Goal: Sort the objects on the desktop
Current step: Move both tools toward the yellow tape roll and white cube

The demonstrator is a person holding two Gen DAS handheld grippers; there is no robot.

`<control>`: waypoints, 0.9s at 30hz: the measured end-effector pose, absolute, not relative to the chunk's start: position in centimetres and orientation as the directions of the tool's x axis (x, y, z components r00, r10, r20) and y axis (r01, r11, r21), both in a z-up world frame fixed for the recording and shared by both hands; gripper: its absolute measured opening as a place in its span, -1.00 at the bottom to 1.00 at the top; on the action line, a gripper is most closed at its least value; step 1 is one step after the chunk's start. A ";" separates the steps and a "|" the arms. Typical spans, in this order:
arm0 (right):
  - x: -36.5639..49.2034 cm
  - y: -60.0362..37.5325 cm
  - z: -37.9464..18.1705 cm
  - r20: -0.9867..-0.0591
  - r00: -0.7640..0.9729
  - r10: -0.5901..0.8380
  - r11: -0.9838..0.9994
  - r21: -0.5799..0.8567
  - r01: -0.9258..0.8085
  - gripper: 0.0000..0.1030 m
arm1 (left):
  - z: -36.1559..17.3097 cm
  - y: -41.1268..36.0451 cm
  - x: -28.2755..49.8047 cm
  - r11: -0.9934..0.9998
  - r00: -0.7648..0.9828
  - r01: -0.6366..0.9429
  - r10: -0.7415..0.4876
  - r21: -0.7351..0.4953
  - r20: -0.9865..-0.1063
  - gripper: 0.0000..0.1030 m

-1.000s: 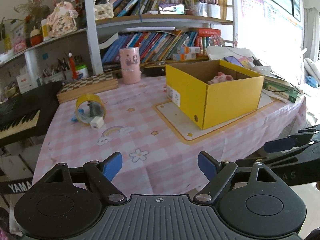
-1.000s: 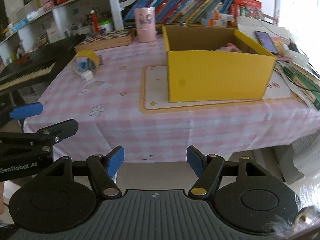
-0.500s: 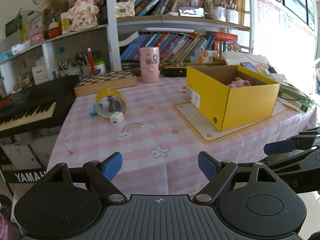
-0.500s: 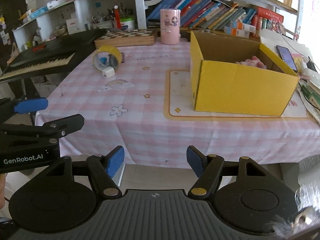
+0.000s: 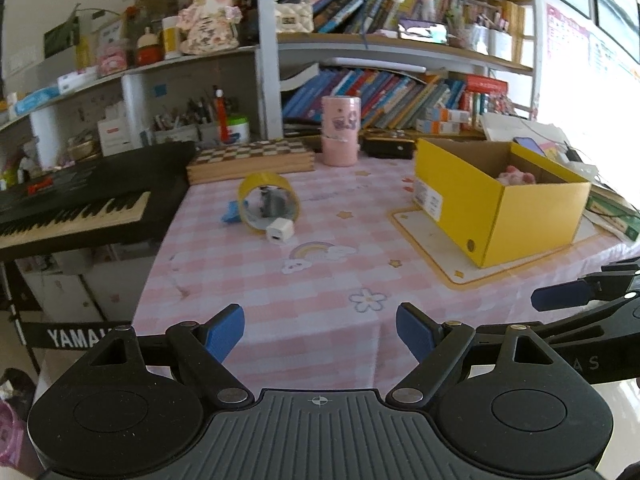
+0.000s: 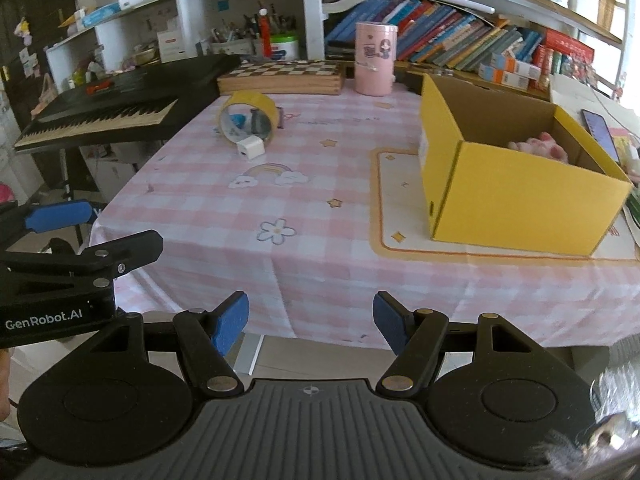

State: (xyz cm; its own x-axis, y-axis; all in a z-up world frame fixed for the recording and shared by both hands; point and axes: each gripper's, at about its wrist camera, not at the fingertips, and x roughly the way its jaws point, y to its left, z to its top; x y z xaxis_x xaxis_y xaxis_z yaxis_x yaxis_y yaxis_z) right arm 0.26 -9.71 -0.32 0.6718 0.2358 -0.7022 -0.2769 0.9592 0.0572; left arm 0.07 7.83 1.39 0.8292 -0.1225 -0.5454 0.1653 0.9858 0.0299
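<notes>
A yellow tape roll (image 5: 269, 201) stands on edge on the pink checked tablecloth (image 5: 320, 272), with a small grey object inside it, a blue item (image 5: 232, 213) at its left and a white charger cube (image 5: 280, 232) in front. It also shows in the right wrist view (image 6: 248, 120), with the cube (image 6: 250, 148). An open yellow box (image 5: 500, 204) holds a pink plush (image 5: 516, 176); the box (image 6: 516, 184) shows in the right view too. My left gripper (image 5: 320, 332) and right gripper (image 6: 311, 320) are open, empty, off the table's front edge.
A pink cup (image 5: 340, 136) and a chessboard box (image 5: 252, 160) stand at the table's back. A black keyboard (image 5: 72, 204) lies left of the table. Bookshelves (image 5: 400, 96) fill the wall behind. A phone (image 6: 600, 132) and papers lie right of the box.
Both grippers have drawn back and to the left from the table, so the table looks farther and more of the keyboard shows. Both stayed open. Objects on the table have not moved.
</notes>
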 end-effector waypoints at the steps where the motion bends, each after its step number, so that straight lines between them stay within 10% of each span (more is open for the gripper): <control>1: 0.4 -9.5 -0.2 -0.702 0.670 0.240 0.957 0.056 -0.284 0.30 | 1.4 8.1 0.1 0.987 0.831 0.157 -0.117 0.029 -0.543 0.66; 27: 9.0 -6.8 -0.4 -0.699 0.626 0.347 0.902 0.064 -0.428 0.31 | 1.1 9.5 5.8 0.999 0.824 0.003 0.025 0.048 -0.566 0.66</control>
State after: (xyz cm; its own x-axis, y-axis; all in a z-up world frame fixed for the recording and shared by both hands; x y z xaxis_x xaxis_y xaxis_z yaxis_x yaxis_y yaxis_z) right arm 9.02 -6.76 -0.37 0.6258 0.3468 -0.6986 -0.4278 0.9016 0.0643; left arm 5.76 9.54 1.07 0.8243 0.0248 -0.5655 0.0032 0.9988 0.0485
